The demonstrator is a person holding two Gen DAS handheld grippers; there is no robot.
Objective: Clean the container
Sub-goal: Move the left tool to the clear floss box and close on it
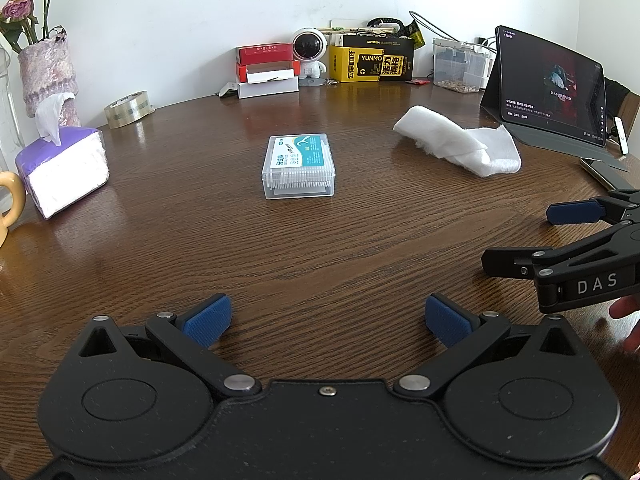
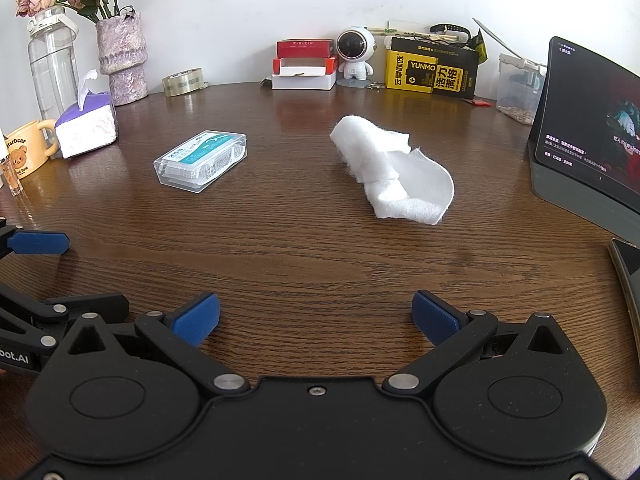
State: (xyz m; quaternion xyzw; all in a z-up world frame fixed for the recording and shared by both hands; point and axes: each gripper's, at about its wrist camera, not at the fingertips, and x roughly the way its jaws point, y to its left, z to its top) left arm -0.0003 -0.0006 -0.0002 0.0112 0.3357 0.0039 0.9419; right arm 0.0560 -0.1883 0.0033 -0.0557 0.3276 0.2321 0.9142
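So the container (image 1: 299,166) here is a small clear plastic box packed with what looks like floss picks, lid shut, sitting flat in the middle of the wooden table (image 1: 320,248). It's well ahead of the left gripper (image 1: 328,320). I'd guess it's light and rigid, with smooth, slippery walls, so squeezing it across the short sides, low on the body, seems safest. Pinch the lid and it might pop open or skate away.

The white cloth (image 2: 394,170) lies crumpled to the right of the box, apart from it. It's soft and floppy; grab a bunched fold and it should come along fine.

Both tools are spread wide with nothing between the blue pads. The right gripper (image 2: 316,316) faces the cloth pretty much head-on.

View differences: the right wrist camera shows the box's side, a water bottle (image 2: 52,64) and a bear mug (image 2: 24,154) off to the left. The left one sees the box label straight on, plus the other gripper side-on and a bit of the person's hand at the edge (fingertips, I think; it's blurry).
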